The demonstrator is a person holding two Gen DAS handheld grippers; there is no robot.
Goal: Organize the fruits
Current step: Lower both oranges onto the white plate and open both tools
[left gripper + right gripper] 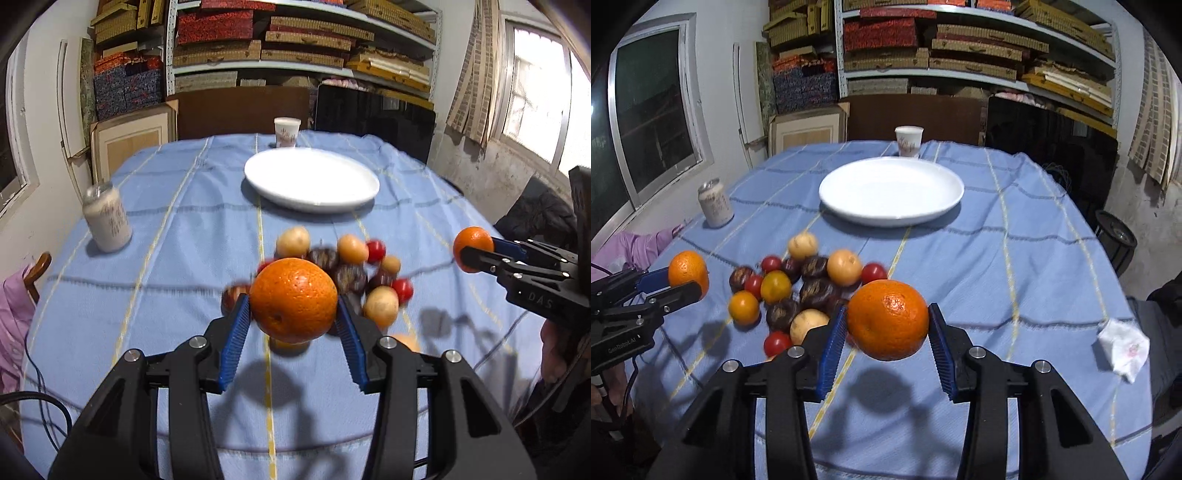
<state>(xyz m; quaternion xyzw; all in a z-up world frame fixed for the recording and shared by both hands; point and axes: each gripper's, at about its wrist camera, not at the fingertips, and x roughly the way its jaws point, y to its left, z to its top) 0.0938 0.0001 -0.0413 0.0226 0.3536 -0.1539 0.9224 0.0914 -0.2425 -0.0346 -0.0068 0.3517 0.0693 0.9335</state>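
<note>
Blurring fruit pile (347,273) (behind L tool's (294,321) orange (294,300)).

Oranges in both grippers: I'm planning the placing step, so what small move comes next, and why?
Probably carry both forward to the white plate: each gripper is shut on an orange lifted off the cloth, and the plate is empty.

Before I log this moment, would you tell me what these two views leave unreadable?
- Left wrist view: the fruit pile is motion-blurred, and the orange in the left gripper hides the pieces behind it.
- Both views: print on the can and the paper cup is too small to read.
- Right wrist view: the orange in the right gripper covers the cloth beneath it.
</note>
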